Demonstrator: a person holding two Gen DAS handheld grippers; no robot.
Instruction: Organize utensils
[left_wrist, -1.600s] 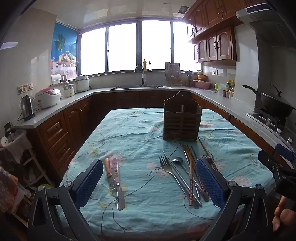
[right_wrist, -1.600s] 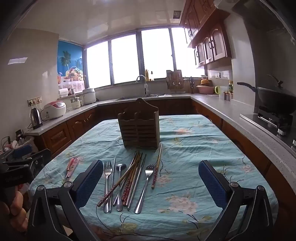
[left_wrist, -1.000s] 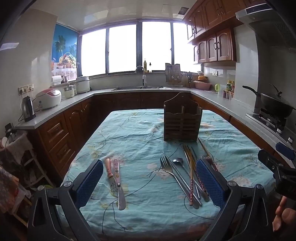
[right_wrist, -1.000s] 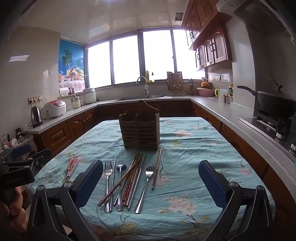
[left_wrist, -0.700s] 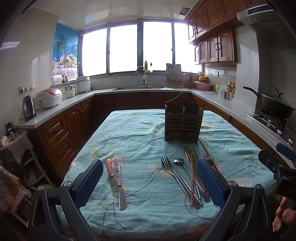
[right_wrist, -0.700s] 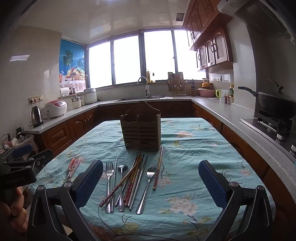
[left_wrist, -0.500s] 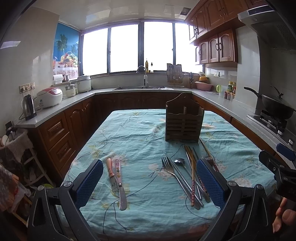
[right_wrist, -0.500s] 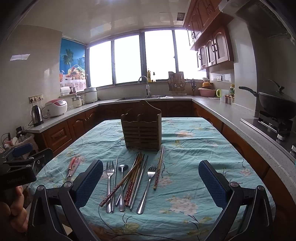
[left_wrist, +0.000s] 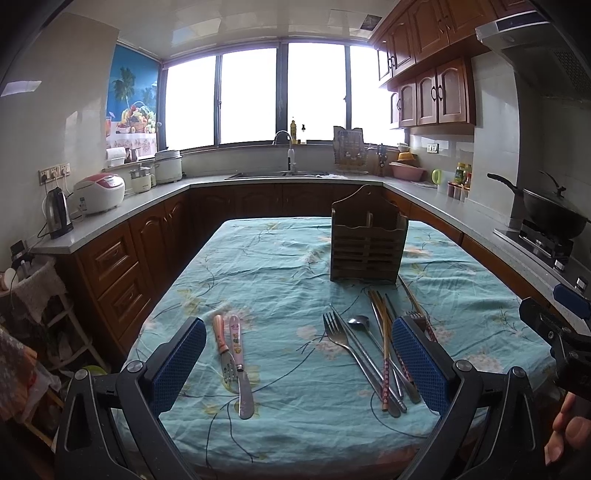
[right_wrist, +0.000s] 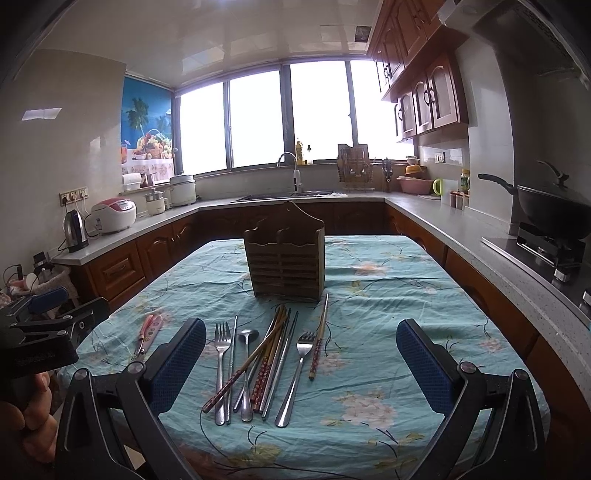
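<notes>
A wooden slatted utensil holder (left_wrist: 367, 243) (right_wrist: 286, 258) stands mid-table on a teal flowered cloth (left_wrist: 288, 280). In front of it lie forks (right_wrist: 221, 354), a spoon (right_wrist: 246, 369), metal and patterned chopsticks (right_wrist: 273, 354) and a second fork (right_wrist: 297, 365). A small fork with an orange handle and a pink-handled knife (left_wrist: 236, 354) lie apart at the left. My left gripper (left_wrist: 295, 362) is open and empty above the near table edge. My right gripper (right_wrist: 301, 365) is open and empty, with the pile between its fingers.
Counters wrap around the room: kettle (left_wrist: 57, 212) and rice cooker (left_wrist: 99, 188) on the left, sink (left_wrist: 288, 173) at the back, wok on a stove (left_wrist: 554, 216) on the right. The right gripper's body (left_wrist: 554, 328) shows at the left view's right edge.
Both views have risen and shifted slightly; the holder and utensils lie as before. Both grippers stay open.
</notes>
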